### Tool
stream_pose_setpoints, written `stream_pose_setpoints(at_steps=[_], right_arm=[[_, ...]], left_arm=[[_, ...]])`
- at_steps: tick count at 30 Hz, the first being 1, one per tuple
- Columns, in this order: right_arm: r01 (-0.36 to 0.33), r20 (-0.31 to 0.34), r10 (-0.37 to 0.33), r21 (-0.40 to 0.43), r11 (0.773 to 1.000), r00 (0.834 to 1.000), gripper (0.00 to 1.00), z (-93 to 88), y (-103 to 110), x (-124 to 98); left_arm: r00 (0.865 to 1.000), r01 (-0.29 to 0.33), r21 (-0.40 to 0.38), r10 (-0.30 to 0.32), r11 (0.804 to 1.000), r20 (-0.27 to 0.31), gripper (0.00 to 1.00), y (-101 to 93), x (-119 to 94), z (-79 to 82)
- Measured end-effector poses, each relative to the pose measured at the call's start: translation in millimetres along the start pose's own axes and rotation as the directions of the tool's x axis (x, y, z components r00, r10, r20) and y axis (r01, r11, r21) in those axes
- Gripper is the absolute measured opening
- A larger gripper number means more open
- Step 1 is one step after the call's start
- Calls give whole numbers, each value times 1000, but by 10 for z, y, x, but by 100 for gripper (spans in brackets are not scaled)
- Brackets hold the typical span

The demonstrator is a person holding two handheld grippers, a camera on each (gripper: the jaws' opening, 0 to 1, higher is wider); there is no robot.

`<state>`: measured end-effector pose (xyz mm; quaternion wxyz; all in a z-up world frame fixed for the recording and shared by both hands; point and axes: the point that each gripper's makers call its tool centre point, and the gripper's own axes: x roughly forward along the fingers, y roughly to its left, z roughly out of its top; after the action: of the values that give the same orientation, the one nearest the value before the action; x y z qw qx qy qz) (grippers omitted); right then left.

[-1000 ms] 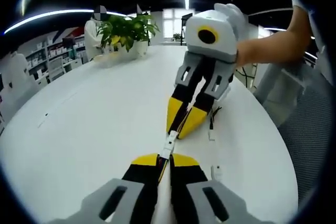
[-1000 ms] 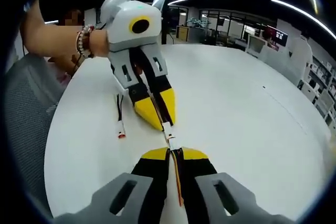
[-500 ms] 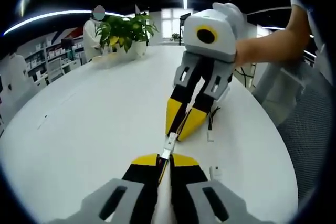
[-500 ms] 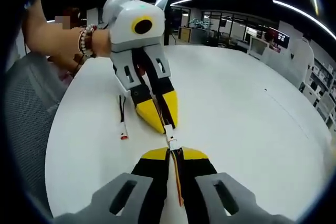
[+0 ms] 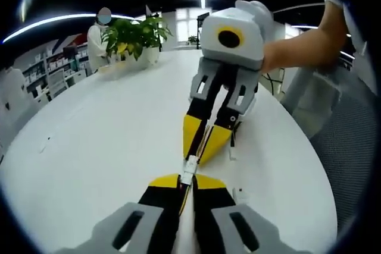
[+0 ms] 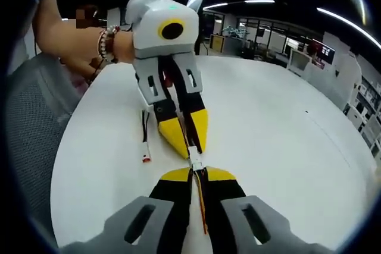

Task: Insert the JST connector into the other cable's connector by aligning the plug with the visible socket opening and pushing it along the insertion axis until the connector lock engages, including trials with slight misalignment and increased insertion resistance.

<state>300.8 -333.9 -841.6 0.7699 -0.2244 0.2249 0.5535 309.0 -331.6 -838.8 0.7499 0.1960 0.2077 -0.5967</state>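
A: What is seen nearest in the left gripper view?

B: The left gripper (image 5: 187, 181) is seen with its jaws drawn narrow, closed on a white connector (image 5: 189, 166) that juts out from between the yellow tips. A thin cable is pinched in the slit between the jaws.

A: And just beyond that?

B: The right gripper (image 5: 199, 150) is met tip to tip; its yellow jaws are closed too, and the connector sits between the two pairs of tips. Whether the plug is fully seated cannot be told.

A: How is it shown from the other side?

B: In the right gripper view, the right gripper (image 6: 196, 173) is seen closed on an orange-and-red cable (image 6: 201, 206) running down the gap between its jaws. The white connector (image 6: 194, 160) is held just above its tips, touching the tips of the left gripper (image 6: 191, 146).

A: What else is lying on the table?

B: A spare cable (image 6: 146, 138) with a red-ended plug is laid on the white table (image 6: 268, 123), just beside the left gripper. In the left gripper view a small white plug (image 5: 240, 195) is seen on the white table (image 5: 107, 129) near the right-hand jaw.

A: And farther off?

B: A hand with a beaded bracelet (image 6: 105, 43) is seen holding the left gripper. A potted plant (image 5: 134, 37) is stood at the table's far edge, with shelving behind it.
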Motion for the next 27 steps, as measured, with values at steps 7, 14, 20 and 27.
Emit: stream_pose_setpoints(at_steps=[7,14,20,27], right_arm=[[-13,-7,13,-26,1000,1000,4,33,42,9],[-5,22,6,-21,1000,1000,4,92,24,-10],[10,15,-9,-35,999,1000,4,69,2,2],[76,20,-75,-13,997,997,5,81,-117,-3]], left_arm=[[1000,18,26,-18,999,-25,0,-32,-25,-5],[1000,27,9,-27,1000,-7,0,-26,-66,31],[1000,18,11,-18,1000,-6,0,-8,-44,27],[999,-50,-35,51,998,7,1,141,-73,103]])
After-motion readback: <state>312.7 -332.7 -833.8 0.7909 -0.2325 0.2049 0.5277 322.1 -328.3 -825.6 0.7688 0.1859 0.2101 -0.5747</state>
